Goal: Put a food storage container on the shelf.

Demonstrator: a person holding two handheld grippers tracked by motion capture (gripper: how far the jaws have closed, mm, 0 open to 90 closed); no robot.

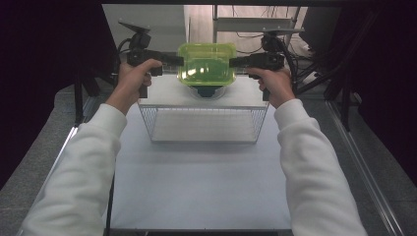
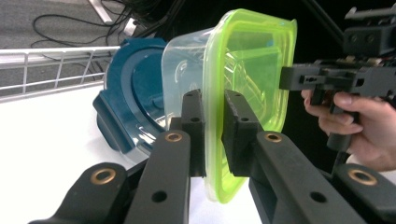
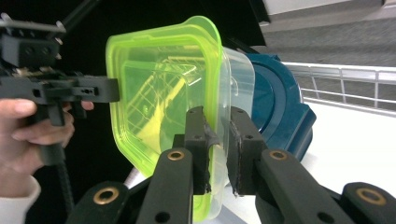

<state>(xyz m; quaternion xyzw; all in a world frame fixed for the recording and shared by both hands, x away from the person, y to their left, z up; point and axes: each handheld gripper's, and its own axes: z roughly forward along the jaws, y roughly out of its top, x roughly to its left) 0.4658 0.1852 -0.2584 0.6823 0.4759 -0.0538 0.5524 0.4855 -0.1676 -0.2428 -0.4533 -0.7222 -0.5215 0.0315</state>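
High view: green-lidded container [image 1: 206, 64] clamped between left tool [image 1: 174, 61] and right tool [image 1: 236, 62].

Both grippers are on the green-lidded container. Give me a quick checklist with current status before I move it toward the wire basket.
1. Left gripper clamped on the green lid rim: ok, jaws pinch the rim from both sides.
2. Right gripper clamped on the opposite rim: ok, jaws shut on the lid edge.
3. Lid seated on the clear container: cannot tell, the seam is partly hidden by the jaws.
4. Container held level between both grippers: ok in the high view.
5. Clear of the blue lid beneath: cannot tell, it sits close below.
6. Wire basket free to receive it: ok, nothing seen inside.
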